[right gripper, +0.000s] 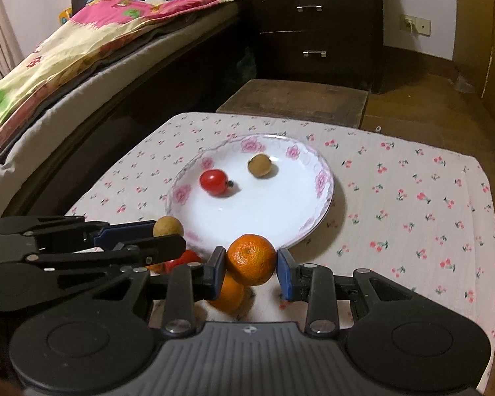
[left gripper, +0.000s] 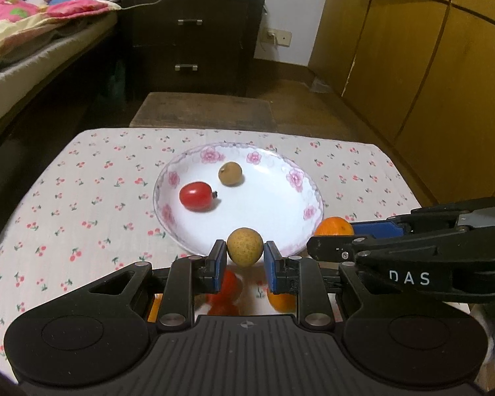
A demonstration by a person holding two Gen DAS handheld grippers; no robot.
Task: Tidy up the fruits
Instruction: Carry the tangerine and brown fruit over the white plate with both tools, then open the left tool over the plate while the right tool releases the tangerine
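Both tongs are gripping fruit: my left gripper (left gripper: 244,257) is pinching a small round tan longan (left gripper: 245,247), my right gripper (right gripper: 251,265) a round orange mandarin (right gripper: 251,259), jaws closed on each. I am holding both just short of the near rim of the white, pink-flowered ceramic plate (right gripper: 323,178), where a red cherry tomato (right gripper: 214,182) and another longan (right gripper: 260,165) are lying. Judgement: I should be carrying them inward past that rim, lowering to bare white, then releasing gently so nothing rolls.

Under the left gripper (left gripper: 244,260), a red fruit (left gripper: 229,292) is blurred and mostly hidden. The orange fruit (left gripper: 280,302) beside it is half covered too, and what's stacked on the nightstand (left gripper: 194,33) gets cut off at the top.
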